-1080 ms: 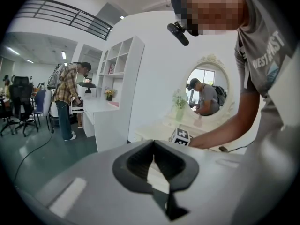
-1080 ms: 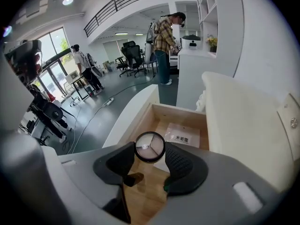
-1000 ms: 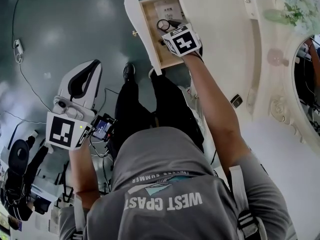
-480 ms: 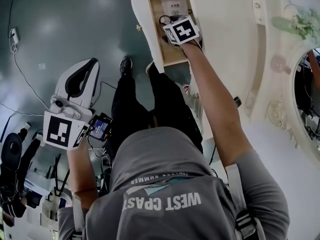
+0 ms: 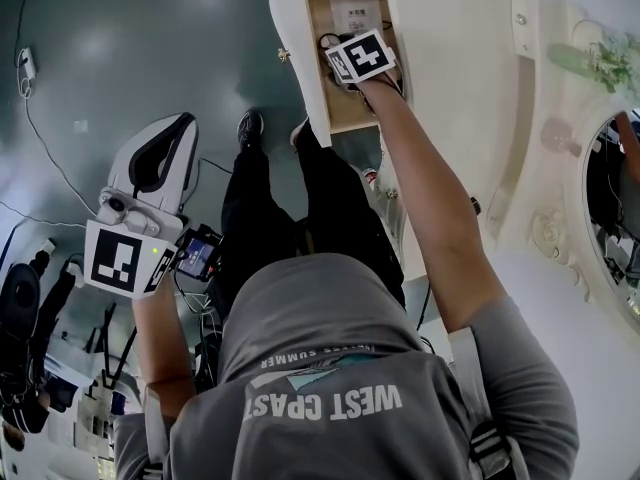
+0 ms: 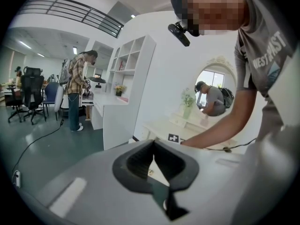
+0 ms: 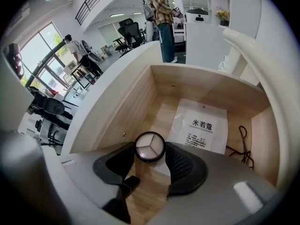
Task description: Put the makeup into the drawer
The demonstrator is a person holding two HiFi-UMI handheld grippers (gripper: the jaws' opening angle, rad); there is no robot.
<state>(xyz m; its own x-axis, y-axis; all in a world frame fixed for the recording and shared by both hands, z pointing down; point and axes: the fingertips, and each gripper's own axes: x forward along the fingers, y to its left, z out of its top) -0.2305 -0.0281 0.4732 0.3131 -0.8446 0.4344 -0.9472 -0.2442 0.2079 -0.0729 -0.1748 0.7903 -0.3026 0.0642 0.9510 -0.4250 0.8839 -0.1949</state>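
The white dressing table stands with its drawer pulled fully out, and compared with a second ago the right gripper is now deeper between the wooden walls of this drawer, pointing steeply down at its floor. The left gripper hangs aside over the dark floor, well apart from the drawer. Its fingers are pressed together with nothing between them, and it has hardly changed its place. Inside the drawer a white printed packet already lies flat, with a thin black loop beside it near the right wall. The round makeup compact is clamped between the tips of the right fingers, which stand wide because the compact is wide. It hangs just above the wooden floor, beside the packet's near corner. In my judgement the carrying is almost finished, and what remains is to let the compact go and draw the hand out.
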